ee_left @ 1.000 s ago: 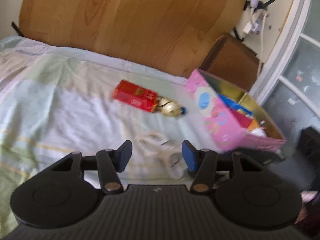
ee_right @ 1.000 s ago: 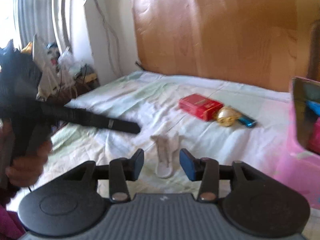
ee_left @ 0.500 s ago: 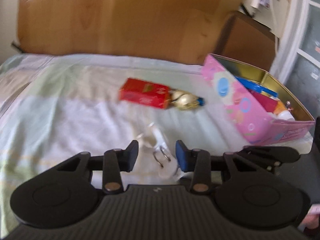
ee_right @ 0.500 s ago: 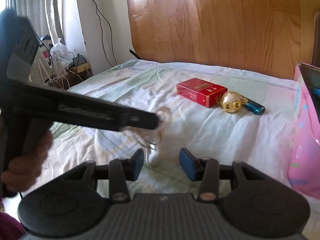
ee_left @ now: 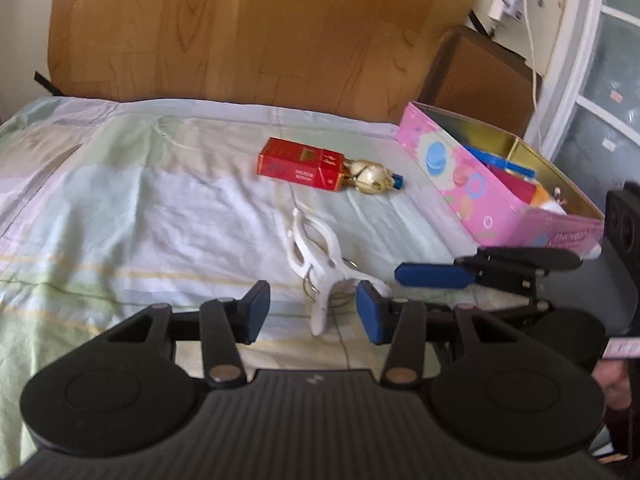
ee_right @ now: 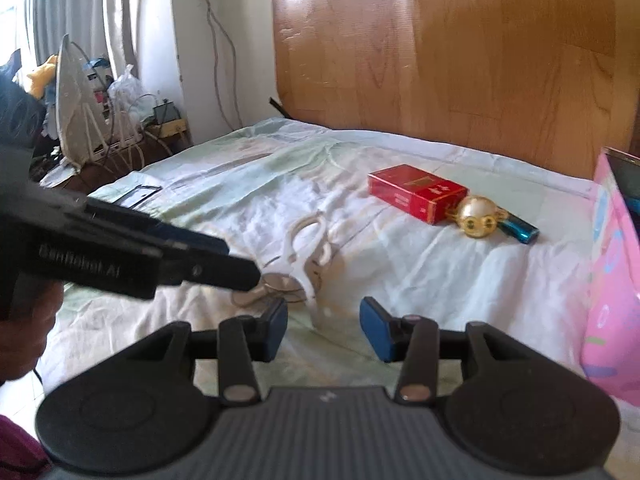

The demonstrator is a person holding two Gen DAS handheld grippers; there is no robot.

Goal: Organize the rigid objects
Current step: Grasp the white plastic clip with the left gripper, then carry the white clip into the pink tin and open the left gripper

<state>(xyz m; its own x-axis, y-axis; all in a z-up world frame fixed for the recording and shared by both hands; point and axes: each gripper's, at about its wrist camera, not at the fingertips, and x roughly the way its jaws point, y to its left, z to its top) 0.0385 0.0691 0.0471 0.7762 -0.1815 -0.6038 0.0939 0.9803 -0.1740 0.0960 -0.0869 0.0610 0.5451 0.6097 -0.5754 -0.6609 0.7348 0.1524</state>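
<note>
A white plastic clothes clip (ee_left: 316, 256) with a wire ring lies on the pale bedsheet (ee_left: 140, 208). Its near handles reach in between the blue pads of my left gripper (ee_left: 312, 312), whose jaws are opening and not pressing on it. My right gripper (ee_right: 324, 328) stands open just short of the clip (ee_right: 308, 240), nothing between its fingers; its fingers (ee_left: 436, 274) enter the left wrist view from the right. Farther back lie a red box (ee_left: 300, 168), a gold round trinket (ee_left: 370, 176) and a blue lighter (ee_left: 398, 182). The left gripper (ee_right: 224, 264) crosses the right wrist view.
An open pink tin (ee_left: 460, 176) with several items inside stands at the bed's right edge. A wooden headboard (ee_left: 260, 28) rises behind the bed. Cables and clutter (ee_right: 100, 112) sit on the floor to the left.
The left gripper's jaws narrowed around the clip and have widened again. The clip shifted and now lies flat on the sheet between them. The right gripper has stayed put.
</note>
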